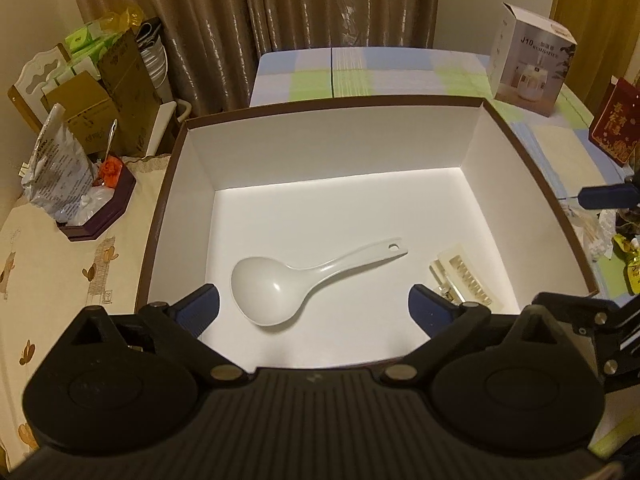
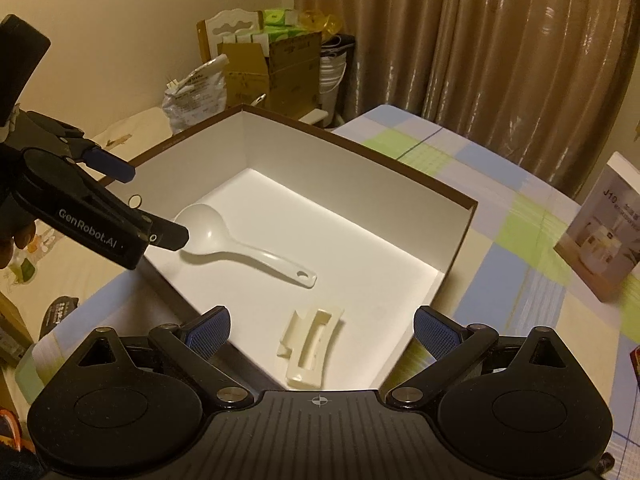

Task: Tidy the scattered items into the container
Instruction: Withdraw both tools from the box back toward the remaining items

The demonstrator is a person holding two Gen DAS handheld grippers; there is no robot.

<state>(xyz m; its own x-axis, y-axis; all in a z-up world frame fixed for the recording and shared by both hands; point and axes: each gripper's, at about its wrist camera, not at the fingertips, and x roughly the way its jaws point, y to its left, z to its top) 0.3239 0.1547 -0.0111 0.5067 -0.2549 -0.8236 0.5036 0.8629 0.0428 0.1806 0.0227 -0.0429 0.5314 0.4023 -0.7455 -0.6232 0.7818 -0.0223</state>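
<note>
— What carries it all?

— A table (image 1: 400, 68) under a checked cloth of blue, green and cream. To my left a second surface (image 1: 60, 264) wears a cream cloth with small printed figures.

— What sits on the checked one?

— The box (image 1: 532, 184), brown outside and white inside, flat on the cloth. Beyond its far right corner a white carton (image 1: 528, 60) stands upright, well apart from it. A red packet (image 1: 612, 124) stands near the right edge, and wrapped sweets (image 1: 632, 256) lie just beside the box's right wall.

— And on the cream one?

— A dark tray (image 1: 100, 216) near the box's left wall, with a printed bag (image 1: 60, 168) standing in it.
</note>
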